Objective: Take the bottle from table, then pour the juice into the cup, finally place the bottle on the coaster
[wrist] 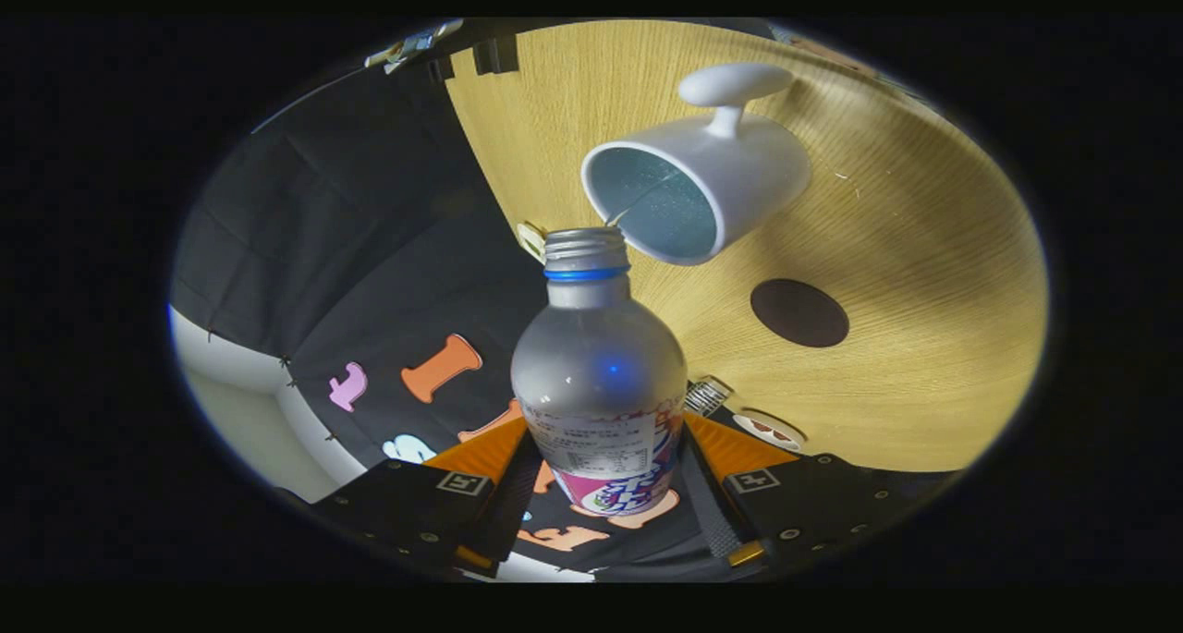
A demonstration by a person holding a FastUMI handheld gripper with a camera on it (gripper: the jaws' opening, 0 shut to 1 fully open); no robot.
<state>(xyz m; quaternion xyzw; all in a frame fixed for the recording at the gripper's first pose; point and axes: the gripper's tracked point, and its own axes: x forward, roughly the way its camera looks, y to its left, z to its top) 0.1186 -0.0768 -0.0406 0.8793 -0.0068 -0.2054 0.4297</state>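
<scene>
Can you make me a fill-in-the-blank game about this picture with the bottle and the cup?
1. The gripper has its two fingers pressed on the sides of the ____.
2. The bottle has no cap, and its open mouth sits right at the rim of the white ____.
3. The cup has a handle and stands on the wooden ____.
4. The dark round coaster has ____ on it.

Missing words: bottle; cup; table; nothing

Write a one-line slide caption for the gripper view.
Gripper shut on the uncapped bottle, tilted with its mouth at the white cup's rim, dark coaster beside the cup on the wooden table.
</scene>
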